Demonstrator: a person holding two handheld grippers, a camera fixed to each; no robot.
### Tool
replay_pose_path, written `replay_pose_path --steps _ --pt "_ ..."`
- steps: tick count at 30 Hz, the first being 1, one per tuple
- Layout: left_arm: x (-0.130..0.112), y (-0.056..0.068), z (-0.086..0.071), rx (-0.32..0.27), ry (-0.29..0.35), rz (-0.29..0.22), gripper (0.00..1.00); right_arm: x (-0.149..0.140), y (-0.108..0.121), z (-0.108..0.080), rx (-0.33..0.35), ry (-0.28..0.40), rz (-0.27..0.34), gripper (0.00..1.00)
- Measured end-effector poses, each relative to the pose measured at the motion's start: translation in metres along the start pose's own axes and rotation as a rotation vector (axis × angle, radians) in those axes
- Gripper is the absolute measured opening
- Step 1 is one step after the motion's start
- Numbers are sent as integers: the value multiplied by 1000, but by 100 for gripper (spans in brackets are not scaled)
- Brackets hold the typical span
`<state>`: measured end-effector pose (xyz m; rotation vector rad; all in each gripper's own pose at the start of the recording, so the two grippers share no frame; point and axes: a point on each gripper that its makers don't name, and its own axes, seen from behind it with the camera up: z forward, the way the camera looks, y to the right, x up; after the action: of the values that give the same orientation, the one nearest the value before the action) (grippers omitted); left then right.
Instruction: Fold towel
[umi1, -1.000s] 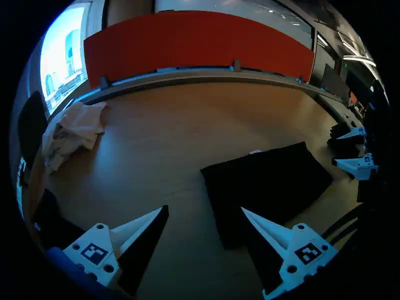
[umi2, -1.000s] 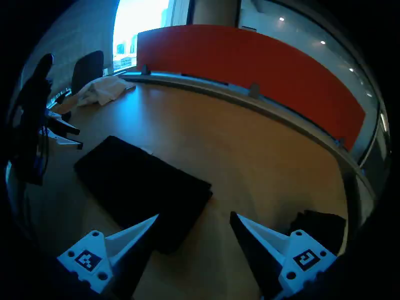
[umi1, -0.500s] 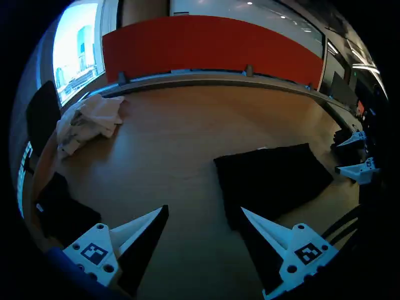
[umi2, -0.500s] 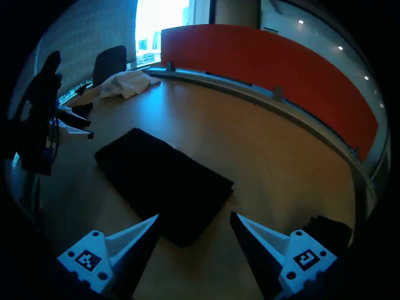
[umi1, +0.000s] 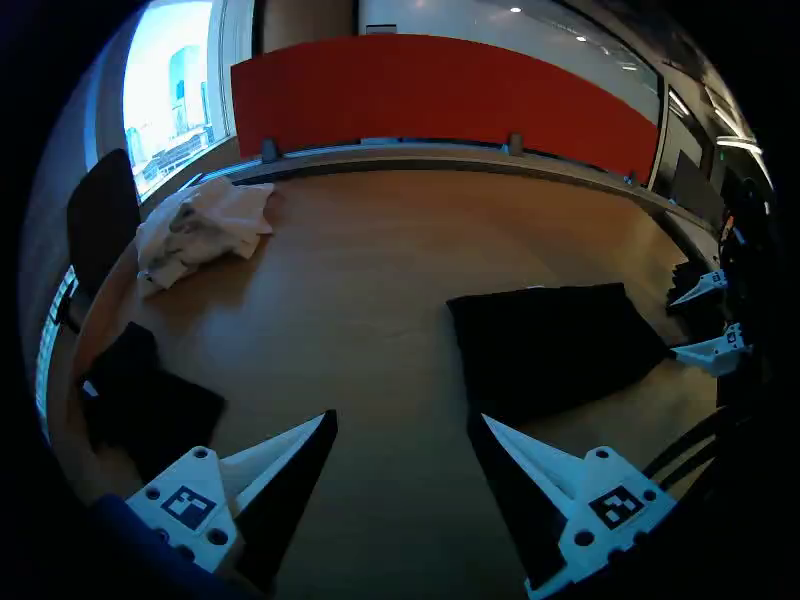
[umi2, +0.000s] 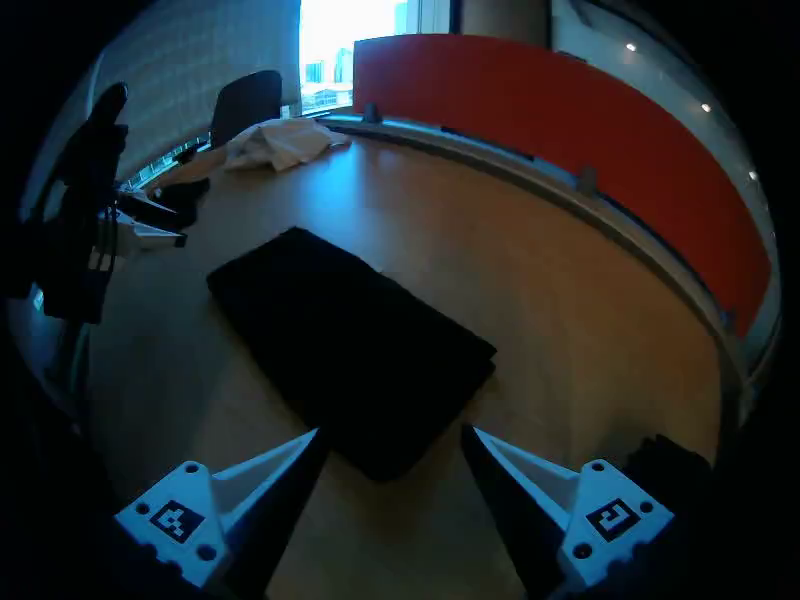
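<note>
The left gripper (umi1: 402, 418) and right gripper (umi2: 390, 431) are drawing back from the black towel (umi2: 345, 340), both spread wide and holding nothing. The towel is lying folded flat on the wooden table (umi1: 380, 260), untouched. The fold is appearing complete.

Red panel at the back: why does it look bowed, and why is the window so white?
Left gripper view: the fisheye lens bows the red panel, likely straight in reality. Right gripper view: same bending; the window is overexposed against the dim room, and the black towel shows no detail.
</note>
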<state>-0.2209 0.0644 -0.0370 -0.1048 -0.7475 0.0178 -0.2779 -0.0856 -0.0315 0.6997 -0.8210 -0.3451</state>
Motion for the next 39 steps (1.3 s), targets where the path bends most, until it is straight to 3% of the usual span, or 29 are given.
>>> replay_pose_path --steps 11,19,23,29,35,39 --pt "-20 -18 -22 30 -15 -31 96 -21 -6 3 33 -59 -32 77" --pt "-30 -30 -35 50 -21 -47 97 -25 -6 5 41 -69 -31 67" --pt "-33 -33 -38 52 -24 -47 97 -28 -9 6 53 -81 -32 53" --pt "-34 -32 -39 51 -24 -41 96 -30 -9 7 55 -88 -25 22" --pt "-35 -35 -40 55 -27 -42 96 -31 -10 7 60 -98 -28 9" --pt "-36 -37 -40 58 -27 -43 96 -29 -9 7 50 -95 -39 6"
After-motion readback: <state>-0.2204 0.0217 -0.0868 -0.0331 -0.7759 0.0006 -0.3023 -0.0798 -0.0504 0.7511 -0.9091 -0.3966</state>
